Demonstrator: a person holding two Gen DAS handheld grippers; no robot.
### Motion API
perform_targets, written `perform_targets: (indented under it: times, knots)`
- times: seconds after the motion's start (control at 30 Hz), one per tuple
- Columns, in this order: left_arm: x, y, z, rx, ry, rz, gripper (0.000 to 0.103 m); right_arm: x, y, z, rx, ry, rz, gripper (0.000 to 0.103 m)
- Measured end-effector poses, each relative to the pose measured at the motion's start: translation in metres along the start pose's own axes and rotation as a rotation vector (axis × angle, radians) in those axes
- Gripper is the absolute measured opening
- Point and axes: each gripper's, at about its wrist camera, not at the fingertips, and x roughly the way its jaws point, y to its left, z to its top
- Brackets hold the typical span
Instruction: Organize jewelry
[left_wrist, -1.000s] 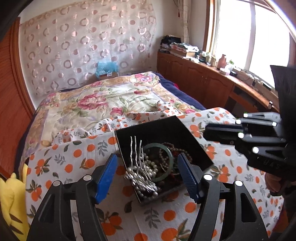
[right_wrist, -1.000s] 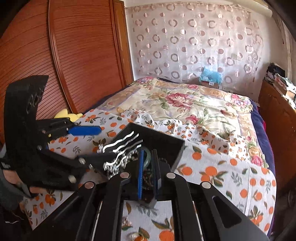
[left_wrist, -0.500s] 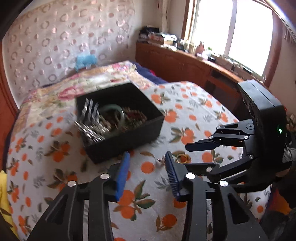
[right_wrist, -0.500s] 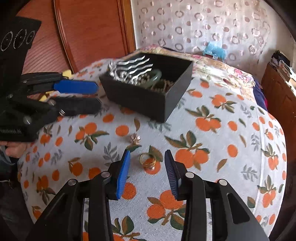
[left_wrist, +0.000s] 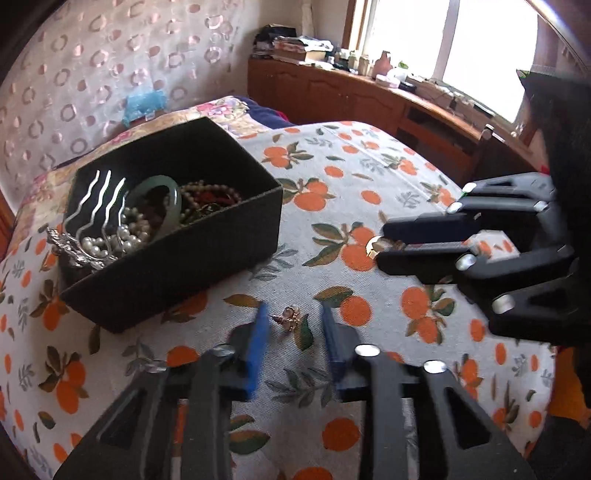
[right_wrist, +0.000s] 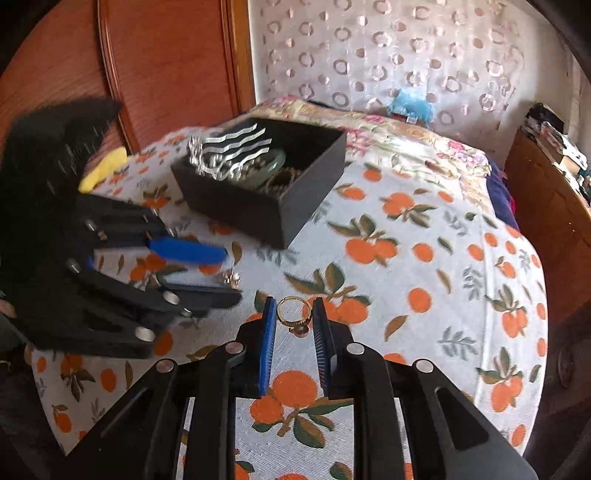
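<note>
A black jewelry box (left_wrist: 177, 254) (right_wrist: 266, 206) on the orange-print cloth holds a silver hair comb (left_wrist: 96, 206), pearls, a green bangle (left_wrist: 166, 199) and beads. A small earring (left_wrist: 290, 318) lies on the cloth between the open pads of my left gripper (left_wrist: 293, 325); it also shows in the right wrist view (right_wrist: 232, 278). A gold ring (right_wrist: 293, 312) lies between the open pads of my right gripper (right_wrist: 293, 314); in the left wrist view only its edge (left_wrist: 370, 248) shows at the right gripper's tips. Neither pair of pads touches its item.
The cloth (left_wrist: 369, 177) covers a rounded surface that drops off at the right and front. A floral bedspread (right_wrist: 406, 136) lies behind the box. A wooden headboard (right_wrist: 166, 74) stands at the left, and a wooden cabinet (left_wrist: 332, 96) under the window.
Both grippers have dropped lower and moved forward. The left one now straddles the earring and the right one straddles the ring, with its pads closer together than before.
</note>
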Motion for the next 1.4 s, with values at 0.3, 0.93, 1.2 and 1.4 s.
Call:
perform_targets:
  times: [0.3,0.93,1.2,1.4]
  knots:
    - [-0.045,0.017,0.017,-0.054,-0.113,0.053,0.007,-0.013,0.001,0.035,-0.015,-0.107,0.025,0.022]
    - [-0.094,0.069,0.036,-0.188,-0.261,0.297,0.063,0.002,0.004,0.084,0.045,-0.231,0.042,0.037]
    - [-0.132,0.048,0.001,-0.235,-0.313,0.376,0.093,-0.050,0.021,0.046,0.123,-0.318,-0.104,0.085]
    - [-0.156,0.031,-0.020,-0.246,-0.330,0.420,0.095,-0.084,0.034,0.020,0.165,-0.381,-0.162,0.100]
